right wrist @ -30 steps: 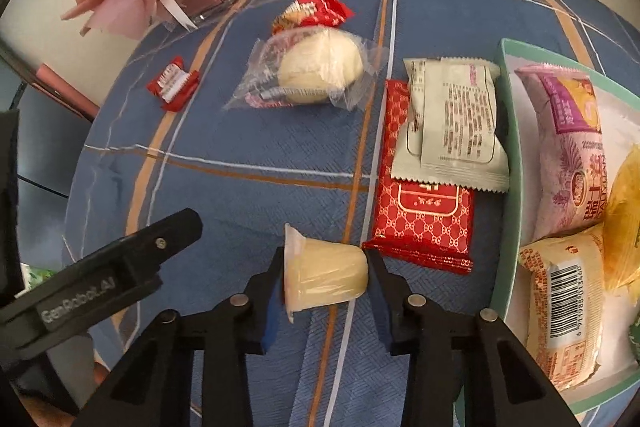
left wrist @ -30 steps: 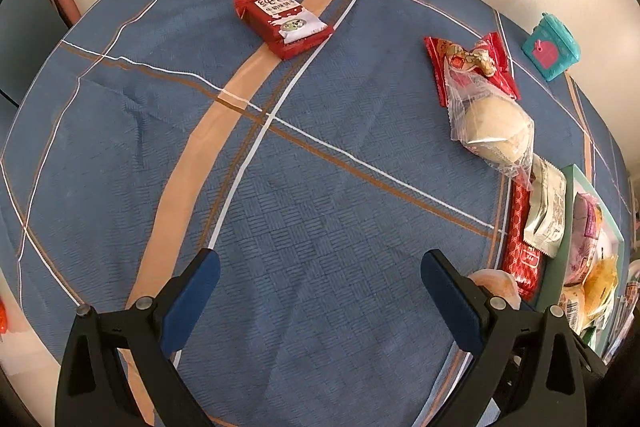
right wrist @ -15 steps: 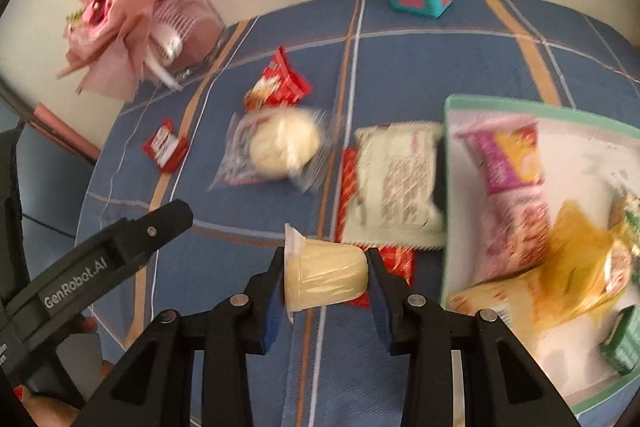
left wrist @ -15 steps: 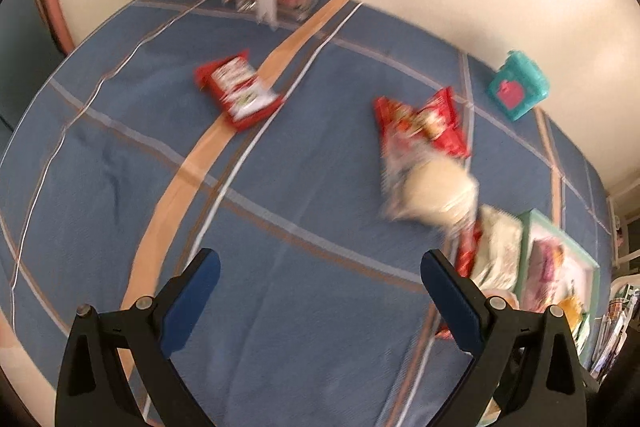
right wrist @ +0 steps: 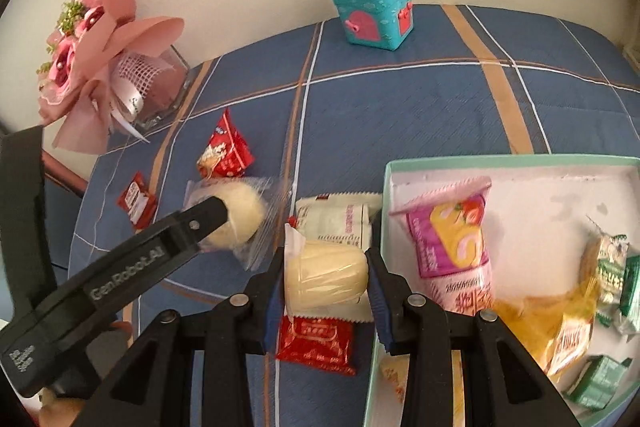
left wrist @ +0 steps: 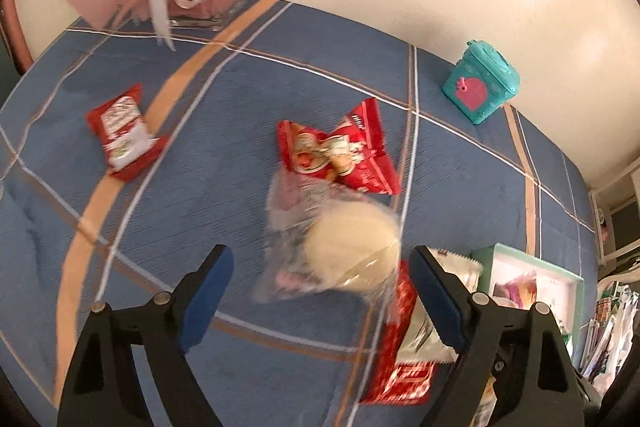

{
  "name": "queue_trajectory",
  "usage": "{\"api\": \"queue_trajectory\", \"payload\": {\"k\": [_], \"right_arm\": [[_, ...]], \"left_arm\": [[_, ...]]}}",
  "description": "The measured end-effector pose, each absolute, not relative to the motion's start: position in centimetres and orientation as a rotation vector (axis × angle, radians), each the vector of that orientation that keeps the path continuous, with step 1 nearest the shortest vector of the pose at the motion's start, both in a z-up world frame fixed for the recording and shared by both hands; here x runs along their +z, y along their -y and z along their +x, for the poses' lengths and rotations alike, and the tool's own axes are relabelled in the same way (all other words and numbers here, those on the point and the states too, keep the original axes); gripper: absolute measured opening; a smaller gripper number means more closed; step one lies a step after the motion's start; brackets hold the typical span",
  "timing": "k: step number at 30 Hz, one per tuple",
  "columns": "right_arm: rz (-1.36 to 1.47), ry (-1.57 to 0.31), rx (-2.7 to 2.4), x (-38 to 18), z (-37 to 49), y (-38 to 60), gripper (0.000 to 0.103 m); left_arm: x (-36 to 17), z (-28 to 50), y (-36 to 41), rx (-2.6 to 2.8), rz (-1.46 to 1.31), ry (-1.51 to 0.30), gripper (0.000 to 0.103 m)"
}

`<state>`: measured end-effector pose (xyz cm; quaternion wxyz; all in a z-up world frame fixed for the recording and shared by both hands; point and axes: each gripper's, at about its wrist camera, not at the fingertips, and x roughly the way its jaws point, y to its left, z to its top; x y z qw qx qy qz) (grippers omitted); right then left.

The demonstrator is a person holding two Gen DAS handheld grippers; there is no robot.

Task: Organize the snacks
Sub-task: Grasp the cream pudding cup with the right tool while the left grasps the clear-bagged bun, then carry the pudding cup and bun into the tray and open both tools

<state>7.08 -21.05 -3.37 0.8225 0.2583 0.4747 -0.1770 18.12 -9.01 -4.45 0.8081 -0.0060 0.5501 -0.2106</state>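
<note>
Snacks: spread over the blue plaid table [right wrist: 420, 107] and in the tray [right wrist: 512, 159] at the right.
Right fingers [right wrist: 326, 277]: I grip a pale jelly cup [right wrist: 325, 279] lying on its side, foil lid to the left, pressed between my two blue pads, above the table just left of the tray's near wall.
Left fingers [left wrist: 320, 297]: wide apart with nothing pressed; they have just been closing a little. Seen through the gap is a bun [left wrist: 352, 247] in a clear wrapper; the pads do not touch it.
Bun, right view: it lies on the table [right wrist: 244, 213], partly behind my left tool's black arm.
Red pack [left wrist: 338, 157]: on the table just beyond the bun, its near edge under the bun's wrapper.
Small red pack [left wrist: 124, 137]: alone on the table, well left of the bun, beside an orange stripe.
White pack [right wrist: 340, 217]: flat on the table against the tray's left wall, overlapping a red patterned pack [right wrist: 316, 343] that lies below my jelly cup.
Tray contents: a pink bag [right wrist: 452, 235], a yellow bag [right wrist: 556, 323], and small green packs [right wrist: 616, 267] toward the right side.
Teal box [right wrist: 374, 15]: upright at the table's far edge by the wall.
Bouquet [right wrist: 92, 39]: pink wrapping, standing in a glass holder at the far left corner.
</note>
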Motion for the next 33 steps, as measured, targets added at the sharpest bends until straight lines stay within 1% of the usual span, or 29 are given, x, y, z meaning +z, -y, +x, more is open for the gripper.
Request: {"api": "queue_trajectory", "payload": {"k": [2,3,5,8,12,17,21,26,33], "right_arm": [[0.547,-1.01,-0.376,-3.4,7.3,21.3,0.04],[0.545,-1.01,-0.378,-3.5,7.5,21.4,0.04],[0.543,-1.012,-0.378,-3.7,7.6,21.5,0.04],[0.548,-1.015,-0.381,-3.9,7.7,21.8,0.04],[0.57,-1.016,-0.384,-4.1,7.6,22.2,0.04],[0.573,-0.999,-0.391,-3.1,7.0,22.3,0.04],[0.579,-0.977,-0.397,-1.9,6.4,22.8,0.04],[0.606,-0.97,-0.437,-0.9,5.1,24.0,0.04],[0.676,-0.979,-0.553,-0.7,1.9,28.0,0.04]], "left_arm": [[-4.9,18.2,9.7,-0.454,-0.014,-1.182,0.089],[-5.2,18.4,9.9,-0.454,-0.013,-1.184,0.084],[-5.7,18.5,10.1,-0.448,-0.01,-1.19,0.08],[-5.8,18.6,10.1,-0.449,-0.022,-1.182,0.079],[-5.8,18.4,10.4,-0.46,-0.014,-1.179,0.07],[-5.4,18.3,9.7,-0.462,-0.055,-1.191,0.063],[-4.3,18.1,9.0,-0.458,-0.096,-1.187,0.062],[-1.8,17.0,8.5,-0.474,-0.125,-1.146,0.062],[0.9,14.4,11.5,-0.559,-0.089,-1.099,0.062]]}}
